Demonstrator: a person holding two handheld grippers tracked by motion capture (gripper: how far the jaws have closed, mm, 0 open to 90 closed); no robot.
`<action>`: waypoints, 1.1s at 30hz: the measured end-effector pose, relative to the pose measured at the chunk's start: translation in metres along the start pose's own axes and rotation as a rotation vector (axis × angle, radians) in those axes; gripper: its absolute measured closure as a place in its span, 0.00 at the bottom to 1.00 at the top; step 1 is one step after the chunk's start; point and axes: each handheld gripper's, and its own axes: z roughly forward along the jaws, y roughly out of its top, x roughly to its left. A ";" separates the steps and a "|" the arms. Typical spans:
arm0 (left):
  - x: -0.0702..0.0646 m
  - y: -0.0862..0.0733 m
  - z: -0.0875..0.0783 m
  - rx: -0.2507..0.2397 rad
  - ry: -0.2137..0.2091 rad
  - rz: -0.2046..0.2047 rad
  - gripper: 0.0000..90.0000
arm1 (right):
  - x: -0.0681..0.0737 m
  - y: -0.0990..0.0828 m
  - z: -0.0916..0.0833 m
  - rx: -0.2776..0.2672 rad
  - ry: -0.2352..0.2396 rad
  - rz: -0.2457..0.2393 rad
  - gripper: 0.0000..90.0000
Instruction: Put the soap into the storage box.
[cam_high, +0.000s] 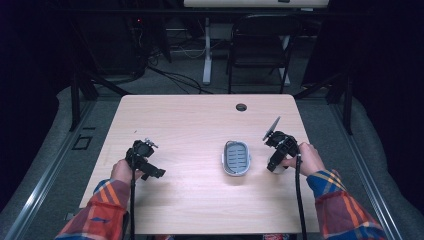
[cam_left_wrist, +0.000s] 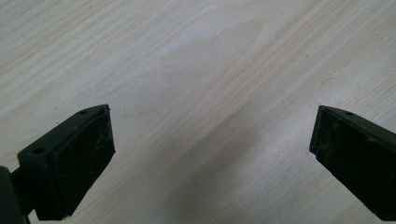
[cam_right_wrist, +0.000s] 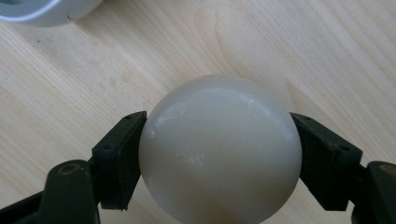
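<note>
A smooth, cream-white rounded object (cam_right_wrist: 219, 149) sits between the two black jaws of my right gripper (cam_right_wrist: 219, 161), which is shut on it just above the wooden table. In the high view that right gripper (cam_high: 276, 162) is near the table's right side, with the white object (cam_high: 280, 170) peeking out below it. A small oval dish (cam_high: 236, 158) with a white rim and a grey slatted insert lies just left of it; its rim (cam_right_wrist: 42, 11) appears at the top left of the right gripper view. My left gripper (cam_high: 150, 167) is at the table's left, open (cam_left_wrist: 212, 158) over bare wood.
The light wooden table (cam_high: 200, 125) has a round cable hole (cam_high: 241, 107) near its far edge. Beyond the table stand a black folding chair (cam_high: 260, 45) and a white desk leg (cam_high: 206, 50). Cables trail from both grippers toward the near edge.
</note>
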 end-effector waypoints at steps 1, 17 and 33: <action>0.000 0.000 0.000 0.000 0.001 -0.001 0.00 | 0.001 0.001 -0.001 0.000 0.004 0.004 0.26; 0.000 -0.001 -0.001 -0.010 -0.002 0.005 0.00 | 0.005 0.017 -0.018 0.007 -0.010 -0.039 0.27; -0.001 0.001 0.000 -0.004 -0.006 0.012 0.00 | 0.009 0.037 -0.033 0.001 -0.017 -0.067 0.27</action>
